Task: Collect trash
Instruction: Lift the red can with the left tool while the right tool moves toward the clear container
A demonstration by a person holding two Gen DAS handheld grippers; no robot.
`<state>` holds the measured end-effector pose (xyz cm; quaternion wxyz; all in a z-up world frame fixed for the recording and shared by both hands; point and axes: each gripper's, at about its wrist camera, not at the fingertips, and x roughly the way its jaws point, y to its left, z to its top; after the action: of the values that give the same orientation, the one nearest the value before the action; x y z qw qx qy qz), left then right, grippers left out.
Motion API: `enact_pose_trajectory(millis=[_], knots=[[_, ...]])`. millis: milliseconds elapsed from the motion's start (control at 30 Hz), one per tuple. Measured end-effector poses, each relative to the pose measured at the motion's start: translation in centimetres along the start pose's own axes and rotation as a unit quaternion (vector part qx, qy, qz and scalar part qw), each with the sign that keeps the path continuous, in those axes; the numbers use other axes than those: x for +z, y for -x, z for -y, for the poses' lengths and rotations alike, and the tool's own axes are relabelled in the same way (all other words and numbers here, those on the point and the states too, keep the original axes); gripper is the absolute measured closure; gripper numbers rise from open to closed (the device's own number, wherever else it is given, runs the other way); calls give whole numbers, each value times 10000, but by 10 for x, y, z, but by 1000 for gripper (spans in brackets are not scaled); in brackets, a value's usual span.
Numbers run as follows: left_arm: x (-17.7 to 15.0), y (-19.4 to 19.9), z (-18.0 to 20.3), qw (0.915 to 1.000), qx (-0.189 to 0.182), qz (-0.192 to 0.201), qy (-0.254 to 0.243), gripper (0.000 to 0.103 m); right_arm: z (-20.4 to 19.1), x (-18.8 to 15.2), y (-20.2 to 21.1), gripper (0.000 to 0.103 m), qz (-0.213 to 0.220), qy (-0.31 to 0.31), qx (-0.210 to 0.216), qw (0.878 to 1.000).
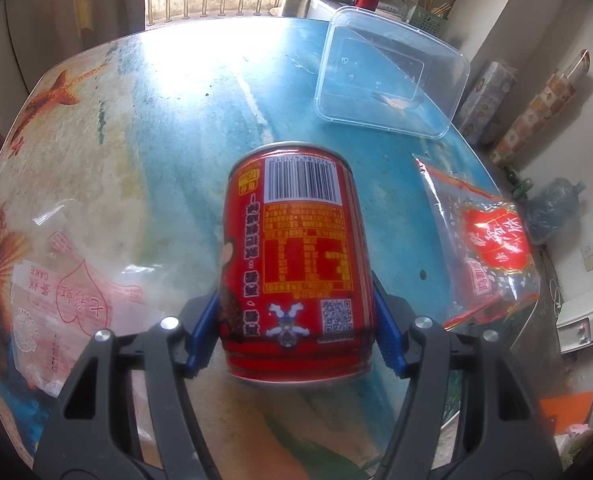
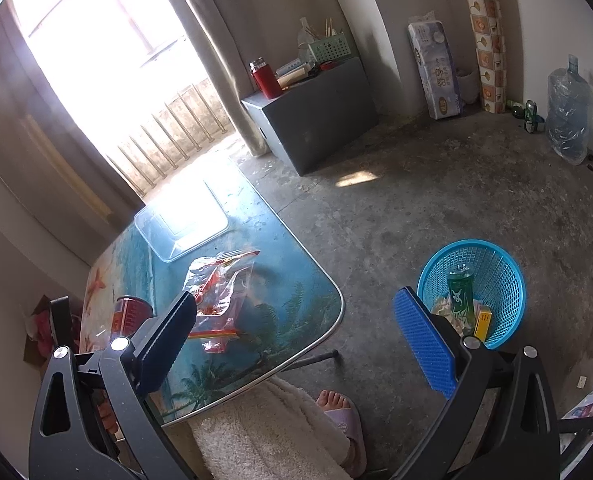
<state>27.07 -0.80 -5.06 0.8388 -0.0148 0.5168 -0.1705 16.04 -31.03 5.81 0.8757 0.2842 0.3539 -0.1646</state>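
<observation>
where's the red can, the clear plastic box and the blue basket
red can (image 1: 296,248), left wrist view, label side
clear plastic box (image 1: 380,92), left wrist view, bottom panel
blue basket (image 2: 496,276), right wrist view, inner mesh wall

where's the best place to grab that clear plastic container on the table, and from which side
Take the clear plastic container by its rim, one finger inside and one outside a long wall. It sits open side up and looks too wide to span, and the thin lip gives an edge to pinch. The right hand-held gripper stands open and empty; come down from above on the wall nearest the red snack bag.
</observation>
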Motion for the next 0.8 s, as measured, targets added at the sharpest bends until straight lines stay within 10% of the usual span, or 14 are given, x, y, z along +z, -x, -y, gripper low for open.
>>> enact_pose_trajectory(millis=[800], knots=[[-1,1,1,10000,40,28,-74,41,-1,-3,-1,7,35,-112,61,9999]])
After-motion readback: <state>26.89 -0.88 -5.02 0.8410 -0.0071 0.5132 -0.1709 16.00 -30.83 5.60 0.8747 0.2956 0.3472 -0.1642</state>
